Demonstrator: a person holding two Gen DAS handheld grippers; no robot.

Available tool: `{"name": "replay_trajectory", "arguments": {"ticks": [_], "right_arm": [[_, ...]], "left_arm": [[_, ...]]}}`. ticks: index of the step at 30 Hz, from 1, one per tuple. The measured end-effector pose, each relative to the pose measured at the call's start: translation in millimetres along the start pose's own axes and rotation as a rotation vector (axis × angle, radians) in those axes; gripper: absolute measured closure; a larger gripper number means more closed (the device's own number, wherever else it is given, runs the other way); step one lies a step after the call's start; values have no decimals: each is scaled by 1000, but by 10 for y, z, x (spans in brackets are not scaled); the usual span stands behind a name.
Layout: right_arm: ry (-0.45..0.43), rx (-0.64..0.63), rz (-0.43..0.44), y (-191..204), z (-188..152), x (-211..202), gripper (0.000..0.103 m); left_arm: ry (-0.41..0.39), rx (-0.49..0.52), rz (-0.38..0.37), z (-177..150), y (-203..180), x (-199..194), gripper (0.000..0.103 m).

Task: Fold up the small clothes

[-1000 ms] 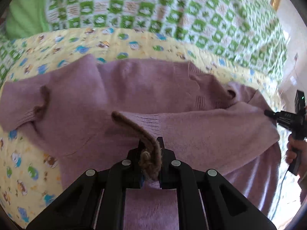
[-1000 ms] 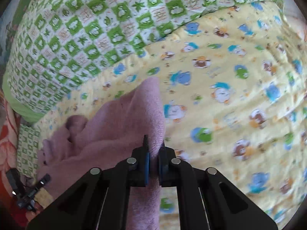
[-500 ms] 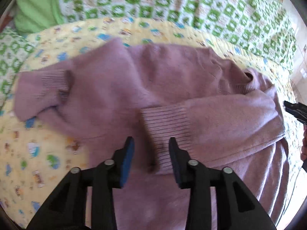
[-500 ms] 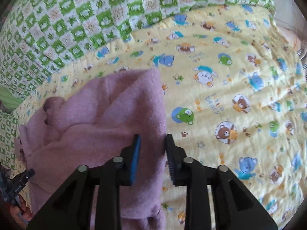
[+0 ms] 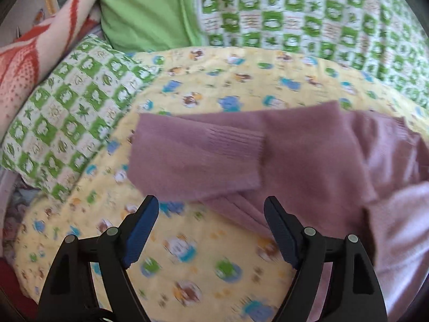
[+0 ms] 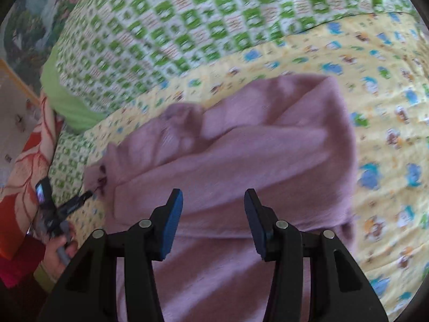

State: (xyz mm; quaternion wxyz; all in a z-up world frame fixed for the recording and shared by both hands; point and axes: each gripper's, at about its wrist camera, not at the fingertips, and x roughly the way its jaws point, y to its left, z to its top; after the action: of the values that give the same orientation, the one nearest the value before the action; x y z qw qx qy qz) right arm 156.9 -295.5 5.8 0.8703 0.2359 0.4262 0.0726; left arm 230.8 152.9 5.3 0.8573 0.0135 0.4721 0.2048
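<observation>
mauve knit sweater (image 6: 241,161) lies on yellow cartoon-print quilt (image 5: 187,241), one sleeve (image 5: 198,155) folded across body. left gripper (image 5: 211,228), right gripper (image 6: 211,214): tongs apart, holding nothing. remaining folds not yet done.

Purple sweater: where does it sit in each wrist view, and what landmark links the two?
Left wrist: the purple sweater fills the centre and right, beyond the open jaws.
Right wrist: it fills the centre, running down under the open jaws.
Shared landmark: the yellow cartoon blanket beneath it.
</observation>
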Motion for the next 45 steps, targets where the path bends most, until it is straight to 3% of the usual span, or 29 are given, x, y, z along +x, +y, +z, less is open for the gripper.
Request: {"name": "replay_trajectory", "arguments": {"ticks": [6,12,15,16,17,18,20,22,25,29,33,37,39,42,44,45], "right_arm": [[62,37,40,44,-140,197,54],[79,61,23,3,-147,257,54],[81,61,20,-4,-153,266,54],[84,60,17,-1,-153,276,54],[87,58,17,9,-153,284,54],[87,55,18,20,-155,289,54],[86,46,22,52,-159,290,54],[79,32,28,98,-158,275,54],[59,17,27,136,-149,240,54],[32,40,35,101,-138,185,54],[-3,82,34,13,-143,82,54],[-38,119,4,-133,-191,-56,54],[-48,139,-15,-229,-220,-115,54],[-48,153,-38,-345,-246,-156,54],[-46,159,-41,-406,-255,-164,54],[-45,160,-36,-419,-257,-161,54]], "left_arm": [[44,124,54,125,-97,412,22],[92,185,-32,90,-166,532,21],[97,224,-21,84,-196,588,23],[99,238,-23,90,-213,609,38],[98,249,-37,99,-226,624,72],[110,250,-43,117,-232,640,86],[107,229,-54,169,-218,595,97],[76,188,-105,239,-210,395,98],[-10,169,-244,304,-399,-153,98],[-124,231,-481,288,-1070,-1013,98],[-140,310,-666,147,-1846,-1452,98],[-84,368,-738,-68,-2488,-1443,97],[-41,399,-728,-198,-2736,-1338,95],[20,413,-714,-353,-2781,-1214,87],[16,401,-700,-424,-2609,-1209,81],[13,391,-687,-437,-2506,-1218,71]]}}
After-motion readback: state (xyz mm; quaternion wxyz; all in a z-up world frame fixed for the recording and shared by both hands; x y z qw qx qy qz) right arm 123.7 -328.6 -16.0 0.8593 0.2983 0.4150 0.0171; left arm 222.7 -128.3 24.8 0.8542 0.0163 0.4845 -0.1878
